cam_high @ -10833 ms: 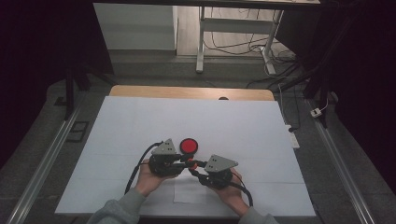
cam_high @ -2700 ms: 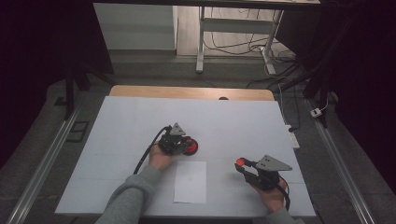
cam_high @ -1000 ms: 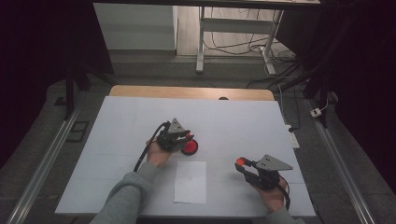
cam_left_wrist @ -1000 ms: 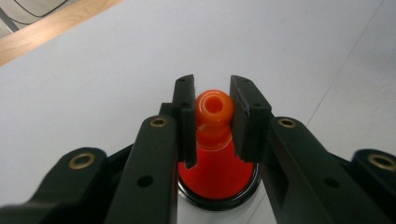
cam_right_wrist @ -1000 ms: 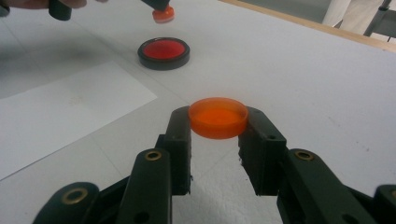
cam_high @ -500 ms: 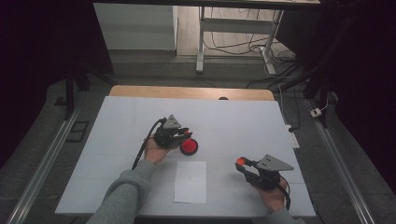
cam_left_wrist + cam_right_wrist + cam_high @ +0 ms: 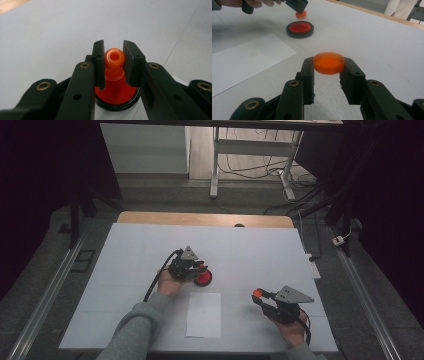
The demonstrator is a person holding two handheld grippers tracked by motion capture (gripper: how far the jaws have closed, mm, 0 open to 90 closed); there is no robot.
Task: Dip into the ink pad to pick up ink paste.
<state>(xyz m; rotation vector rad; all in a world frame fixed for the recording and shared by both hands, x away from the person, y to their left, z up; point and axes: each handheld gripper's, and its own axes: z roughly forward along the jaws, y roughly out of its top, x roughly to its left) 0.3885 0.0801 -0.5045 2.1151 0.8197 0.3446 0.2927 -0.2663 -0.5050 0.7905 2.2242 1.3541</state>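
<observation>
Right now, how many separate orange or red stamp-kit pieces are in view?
3. An orange cap clamped in the right hand-held gripper; an orange stamp held by the left hand-held gripper, above the red ink pad on the table.

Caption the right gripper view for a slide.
Right gripper grips an orange lid above the table; beyond, the left gripper holds a stamp over the ink pad.

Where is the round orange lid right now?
In the high view the orange lid sits at the table's right side, clamped in the right gripper, right of the white paper.
</observation>
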